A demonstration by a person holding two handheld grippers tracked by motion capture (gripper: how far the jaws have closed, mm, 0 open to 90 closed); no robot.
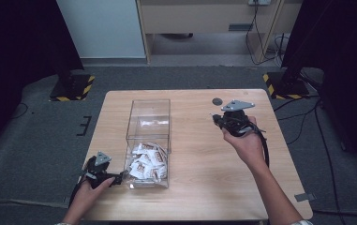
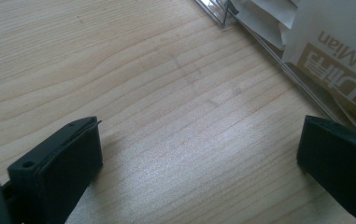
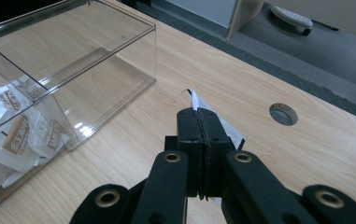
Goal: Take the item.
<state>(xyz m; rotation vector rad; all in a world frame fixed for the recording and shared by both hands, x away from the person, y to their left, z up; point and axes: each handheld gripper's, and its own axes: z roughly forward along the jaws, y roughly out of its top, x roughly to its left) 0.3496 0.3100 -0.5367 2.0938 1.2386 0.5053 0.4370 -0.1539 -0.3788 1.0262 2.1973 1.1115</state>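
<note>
Right gripper view: right gripper (image 3: 199, 116) clamped on a white sachet (image 3: 227, 128), held over the tabletop (image 3: 306, 154) near the far right corner, well apart from the clear box (image 1: 149, 140). Judged step: carrying a sachet out; next, set down and release. Left gripper (image 2: 199, 154) wide, empty, beside the box at the near left edge. Wood-grain top; grey carpet (image 1: 35, 136) around.
</note>
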